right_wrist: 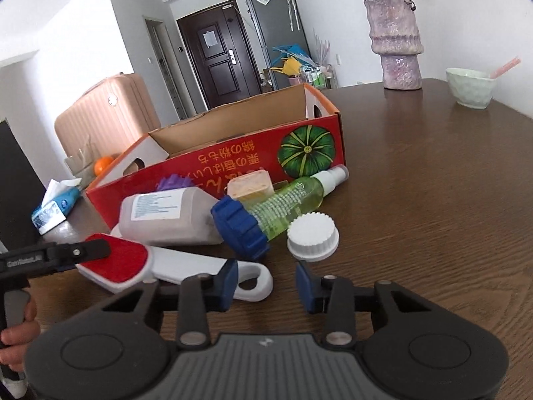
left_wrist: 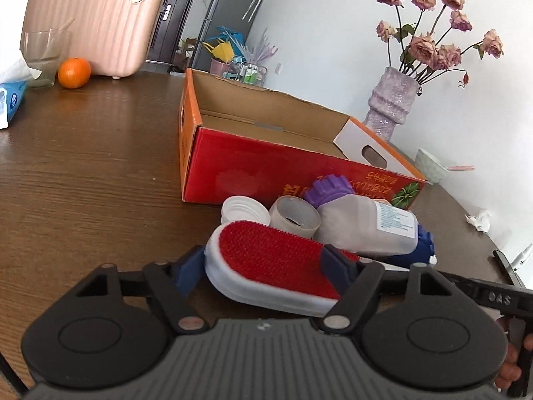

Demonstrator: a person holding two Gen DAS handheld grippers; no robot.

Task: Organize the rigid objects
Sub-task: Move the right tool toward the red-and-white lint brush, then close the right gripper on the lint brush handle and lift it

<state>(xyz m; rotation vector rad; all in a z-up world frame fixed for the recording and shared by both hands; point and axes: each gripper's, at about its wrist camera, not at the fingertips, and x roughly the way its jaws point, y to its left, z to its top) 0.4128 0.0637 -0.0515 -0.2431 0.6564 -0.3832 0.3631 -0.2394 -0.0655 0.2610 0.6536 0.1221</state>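
Note:
A white lint brush with a red pad [left_wrist: 269, 260] lies on the wooden table in front of the red cardboard box [left_wrist: 266, 170]. My left gripper [left_wrist: 263, 270] is shut on the brush head, a blue pad against each side. In the right wrist view the brush's looped handle end [right_wrist: 256, 283] sits between the pads of my right gripper [right_wrist: 268, 285]. It touches the left pad, with a gap to the right one, so this gripper is open. Behind lie a frosted bottle [right_wrist: 166, 216], a blue cap [right_wrist: 240, 230], a green spray bottle [right_wrist: 293, 196] and a white lid [right_wrist: 313, 233].
A vase of dried roses [right_wrist: 396, 43] and a pale green bowl [right_wrist: 469, 90] stand at the far right of the table. An orange [left_wrist: 74, 72], a glass [left_wrist: 43, 56] and a tissue pack [left_wrist: 11, 100] sit far left. A translucent ring [left_wrist: 294, 215] rests by the box.

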